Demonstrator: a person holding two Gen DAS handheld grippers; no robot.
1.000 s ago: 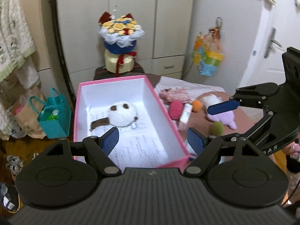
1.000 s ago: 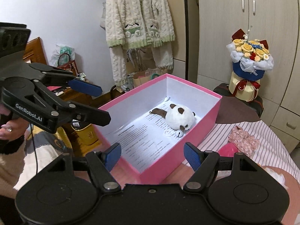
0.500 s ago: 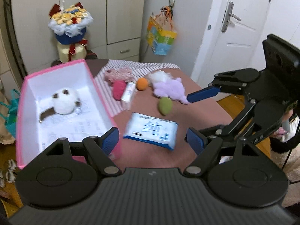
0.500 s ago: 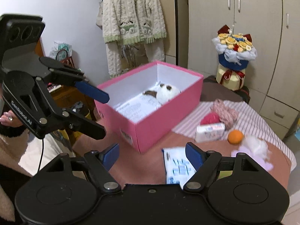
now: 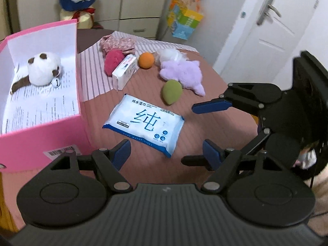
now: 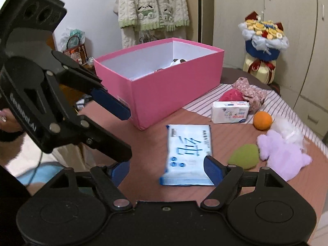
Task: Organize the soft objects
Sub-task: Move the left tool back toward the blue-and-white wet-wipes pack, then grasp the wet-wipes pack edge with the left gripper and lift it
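A blue and white wet wipes pack (image 5: 144, 123) lies flat on the brown table, just ahead of my left gripper (image 5: 166, 150), whose jaws are closing with nothing between them. My right gripper (image 6: 166, 166) is open above the near end of the same pack (image 6: 188, 151), not touching it. Each gripper shows in the other's view: right gripper (image 5: 190, 134), left gripper (image 6: 127, 133). The pink box (image 5: 41, 135) holds a panda plush (image 5: 44, 68). Beyond lie a green sponge (image 5: 172, 91), purple plush (image 5: 182, 74), orange ball (image 5: 146, 60), tissue pack (image 5: 125, 71) and red puff (image 5: 113, 60).
A floral cloth (image 5: 119, 42) and white fluff (image 5: 170, 54) lie at the table's far side. A flower bouquet (image 6: 264, 39) stands behind the table by the wardrobe. A cardigan (image 6: 153, 10) hangs behind the box. A white door (image 5: 266, 30) is at the right.
Both grippers have swung away from over the pink box and come down toward the table. The wipes pack now lies just ahead of both.
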